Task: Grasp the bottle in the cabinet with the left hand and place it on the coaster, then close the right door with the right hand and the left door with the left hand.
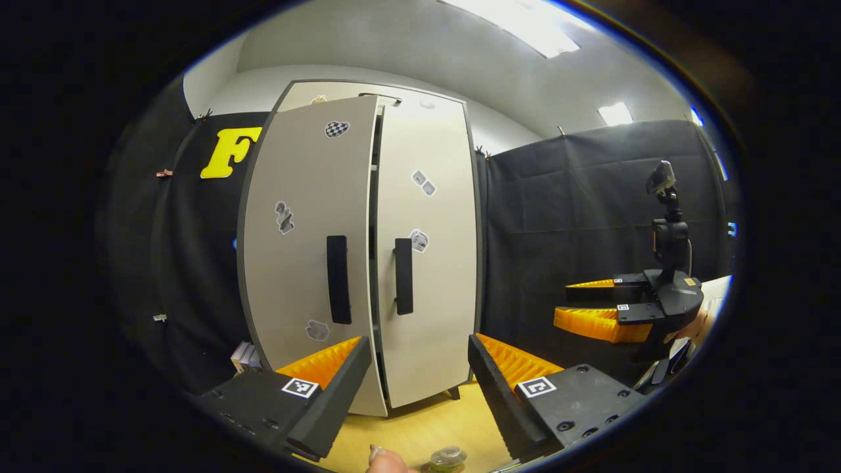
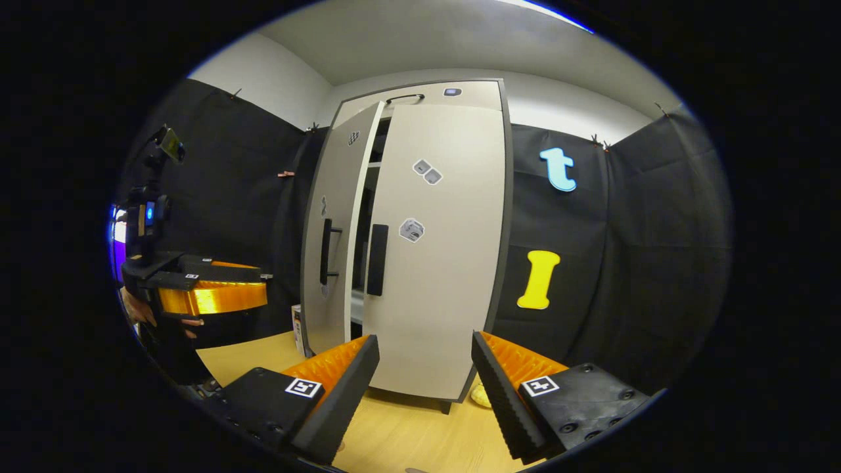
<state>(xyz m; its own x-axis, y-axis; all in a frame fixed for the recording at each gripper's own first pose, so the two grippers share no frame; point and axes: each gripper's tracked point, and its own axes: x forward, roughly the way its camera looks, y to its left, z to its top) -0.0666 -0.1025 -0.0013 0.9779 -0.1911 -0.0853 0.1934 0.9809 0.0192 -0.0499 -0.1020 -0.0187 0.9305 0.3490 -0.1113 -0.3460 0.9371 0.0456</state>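
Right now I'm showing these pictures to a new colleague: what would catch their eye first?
The tall pale cabinet in the middle, against the black cloth: its right door looks shut, its left door stands ajar, a dark gap between them. Next, the bright orange fingers of the open right gripper in front, and the left gripper at the left edge. A bottle stands on the wooden table.

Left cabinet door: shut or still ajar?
Ajar. The left door stands swung out a little, leaving a dark gap with shelf edges beside the right door, which sits flush in the frame.
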